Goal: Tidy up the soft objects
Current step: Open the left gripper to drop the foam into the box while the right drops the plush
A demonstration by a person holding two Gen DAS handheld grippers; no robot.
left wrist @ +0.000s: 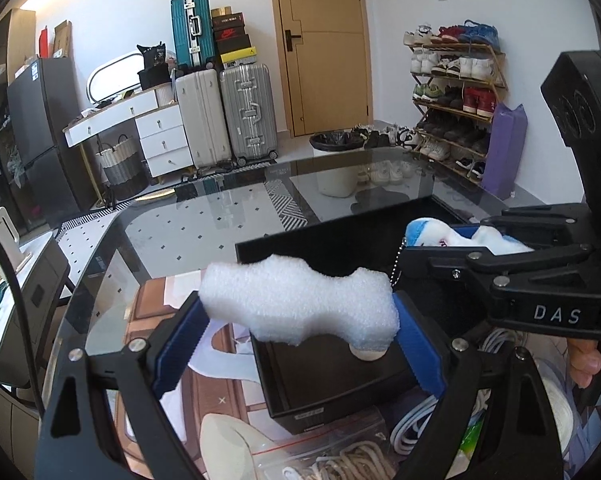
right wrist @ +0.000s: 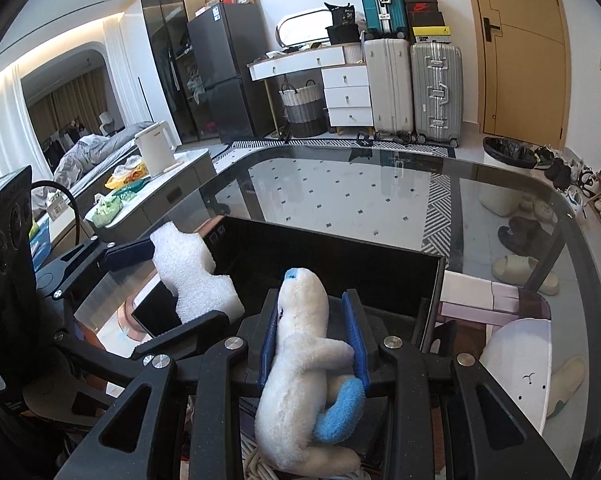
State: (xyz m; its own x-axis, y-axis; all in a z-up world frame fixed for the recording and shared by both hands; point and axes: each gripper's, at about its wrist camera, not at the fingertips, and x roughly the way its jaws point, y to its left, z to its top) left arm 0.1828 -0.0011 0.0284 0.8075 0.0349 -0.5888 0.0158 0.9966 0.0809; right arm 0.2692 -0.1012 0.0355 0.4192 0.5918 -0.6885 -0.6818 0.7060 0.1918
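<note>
The only writing I can read up close is "DAS" in white letters on the black arm of the right hand-held gripper [right wrist: 314, 334]. Its 2 blue-padded fingers pinch a white plush seal toy with blue flipper and blue nose [right wrist: 300, 360] around its middle, above the open black rectangular box [right wrist: 340, 256] on the glass-topped table [right wrist: 380, 184]. A small ball chain hangs from the toy. The left hand-held gripper [left wrist: 296, 336] is spread wide yet clamped on the ends of a white lumpy foam block [left wrist: 300, 304], held just beside the black box's near-left corner, over a smaller black box [left wrist: 332, 384]. Under the glass lie coiled white cord [left wrist: 416, 424] and a clear bag. By the far wall a red-and-black shoebox [left wrist: 230, 32] shows a swoosh logo, stacked beside a teal suitcase [left wrist: 192, 32] on 2 silver suitcases.
</note>
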